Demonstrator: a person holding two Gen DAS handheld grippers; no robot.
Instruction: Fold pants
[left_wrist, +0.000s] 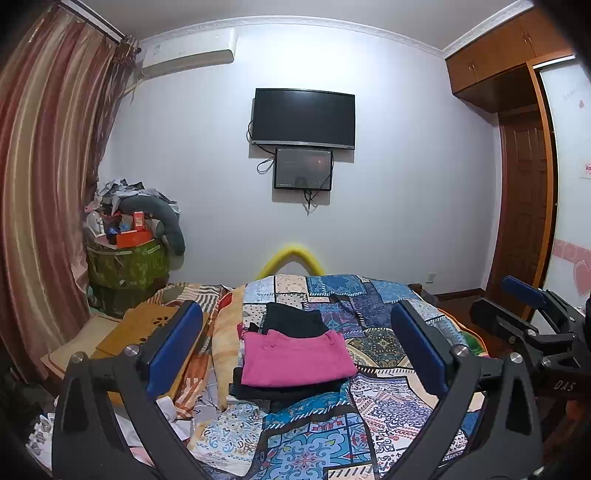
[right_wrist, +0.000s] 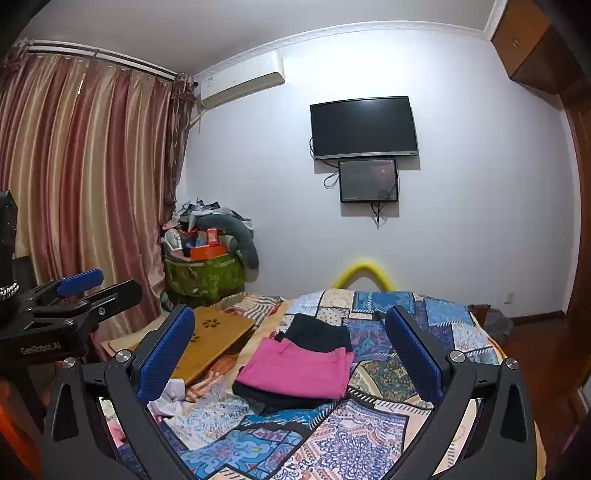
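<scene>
Folded pink pants (left_wrist: 295, 357) lay on the patchwork quilt (left_wrist: 373, 406), stacked on a dark garment (left_wrist: 284, 391) whose edge showed beneath the near side; another black garment (left_wrist: 293, 319) lay just behind, touching the pink one. Seen likewise from the right wrist: pink pants (right_wrist: 297, 369) on top, black piece (right_wrist: 317, 334) behind.

Left gripper (left_wrist: 295, 354) held above the bed, jaws spread wide, nothing between the blue pads (left_wrist: 173, 347), clear of the pile. Right gripper (right_wrist: 291, 362) held the same way, jaws wide, empty, pads (right_wrist: 166, 354) apart from the cloth. Both hovered side by side, each visible at the edge of the other's view.

Beside the quilt lay a wooden board (right_wrist: 216, 338). On the far wall hung a TV (left_wrist: 303, 118) above a smaller screen (left_wrist: 303, 168). In the corner stood a green hamper (left_wrist: 127, 264), piled high, next to striped curtains (left_wrist: 40, 184).
</scene>
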